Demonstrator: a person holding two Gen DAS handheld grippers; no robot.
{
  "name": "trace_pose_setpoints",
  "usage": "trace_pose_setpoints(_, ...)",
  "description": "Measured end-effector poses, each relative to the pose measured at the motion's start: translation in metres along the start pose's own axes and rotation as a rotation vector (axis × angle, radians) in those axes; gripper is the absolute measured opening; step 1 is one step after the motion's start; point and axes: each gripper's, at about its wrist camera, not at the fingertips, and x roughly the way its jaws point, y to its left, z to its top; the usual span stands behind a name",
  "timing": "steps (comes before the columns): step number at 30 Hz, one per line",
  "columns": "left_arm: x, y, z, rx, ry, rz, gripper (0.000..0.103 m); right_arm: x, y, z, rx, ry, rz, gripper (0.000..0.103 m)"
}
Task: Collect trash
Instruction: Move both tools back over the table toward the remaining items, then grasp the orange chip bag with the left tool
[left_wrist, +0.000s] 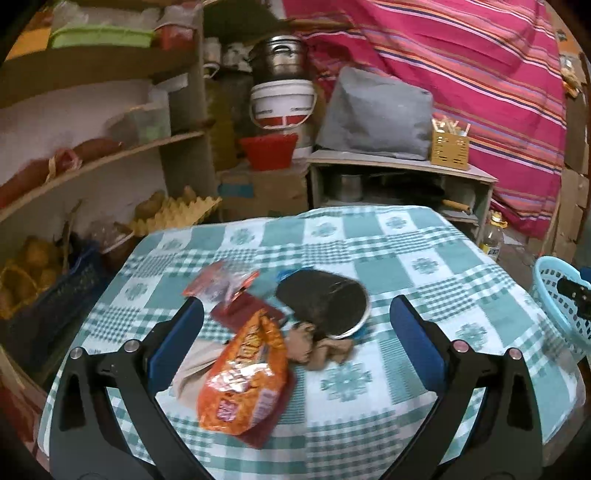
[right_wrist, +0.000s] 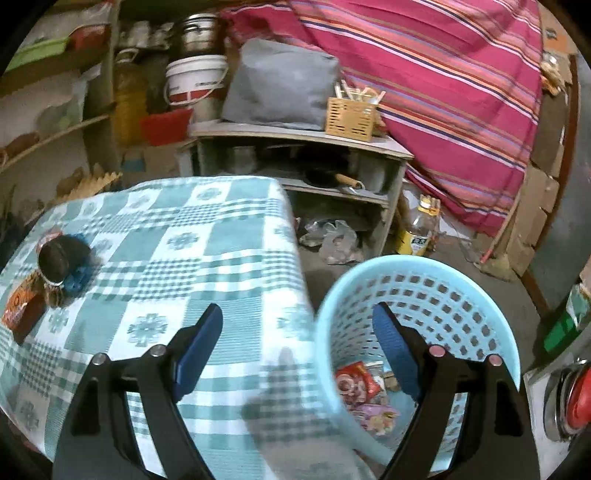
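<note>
I had the left gripper (left_wrist: 295, 314) hanging above the checked tablecloth (left_wrist: 424, 254), its blue fingers (left_wrist: 177, 332) spread wide and gripping nothing, because the litter I wanted sat right between and just beyond them. Nearest was the orange snack bag (left_wrist: 245, 376), lying flat on a dark red wrapper (left_wrist: 240, 312) and tilted toward my left finger, so a wide stance made sense for closing on its crumpled middle. Just behind it lay a small clear-and-red packet (left_wrist: 221, 282). To the right, touching the bag's far end, was a dark round disc (left_wrist: 323, 299) with a pale rim, resting on something blue and a brownish crumpled lump (left_wrist: 317, 349); motion blur kept me from telling whether that lump was paper or cloth.

I kept the right gripper (right_wrist: 297, 332) off the table's near corner, its jaws likewise parted and empty, straddling the rim of the light blue basket (right_wrist: 443, 269). The basket stood on the floor, close beside the table edge, so each piece needed only a short carry sideways. A few wrappers (right_wrist: 354, 384) already lay in its bottom, so I judged the job under way with the main pile still on the table. The bag looked light and slippery, liable to slide when pinched.
</note>
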Motion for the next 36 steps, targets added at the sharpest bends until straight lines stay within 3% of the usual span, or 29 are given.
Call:
trace_pose_setpoints(22, 0.021, 0.123, -0.033, -0.111, 0.098, 0.136, 0.097, 0.017, 0.087, 0.009, -0.048, 0.007, 0.087, 0.082)
trace_pose_setpoints(30, 0.031, 0.140, -0.041, -0.152, 0.149, 0.101, 0.097, 0.025, 0.100, 0.008, -0.052, 0.029, 0.102, 0.082)
trace_pose_setpoints(36, 0.035, 0.106, -0.043, -0.074, 0.164, 0.016, 0.097, 0.029, 0.112, 0.006, -0.081, 0.039, 0.109, 0.082)
